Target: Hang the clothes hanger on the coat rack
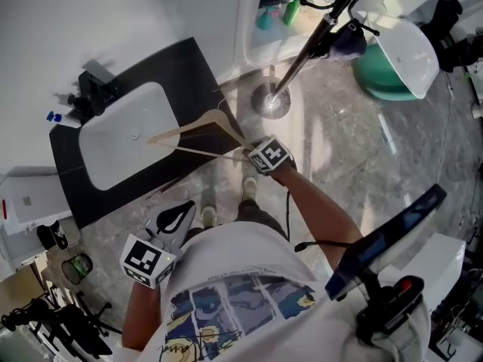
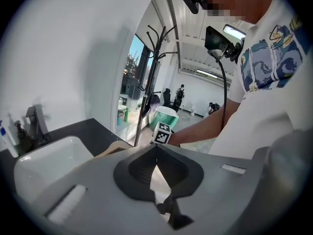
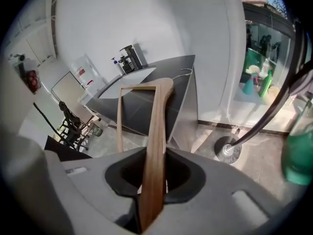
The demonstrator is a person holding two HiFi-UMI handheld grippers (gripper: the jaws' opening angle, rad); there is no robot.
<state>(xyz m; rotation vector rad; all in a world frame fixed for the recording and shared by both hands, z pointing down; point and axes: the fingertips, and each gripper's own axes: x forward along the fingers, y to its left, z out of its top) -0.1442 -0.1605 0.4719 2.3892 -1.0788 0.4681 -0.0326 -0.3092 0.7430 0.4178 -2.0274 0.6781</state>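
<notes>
The wooden clothes hanger [image 1: 198,130] lies tilted over the edge of the black counter [image 1: 189,66], its metal hook [image 1: 223,100] pointing toward the coat rack. My right gripper [image 1: 246,152] is shut on one wooden arm; in the right gripper view that arm [image 3: 156,131] runs straight up through the right gripper [image 3: 154,180]. The coat rack's dark pole [image 1: 309,44] rises from a round metal base [image 1: 270,100] just beyond the hanger, and shows as coat rack [image 2: 151,82] and pole [image 3: 274,111]. My left gripper [image 1: 181,213] hangs low beside the person's body; the left gripper [image 2: 156,148] has its tips together, nothing between them.
A white sink [image 1: 121,138] with a dark faucet [image 1: 90,93] is set in the counter. A green and white tub [image 1: 392,74] stands beside the rack's base. Bottles [image 1: 290,10] sit by the window. A blue-edged stand [image 1: 385,240] is at the lower right.
</notes>
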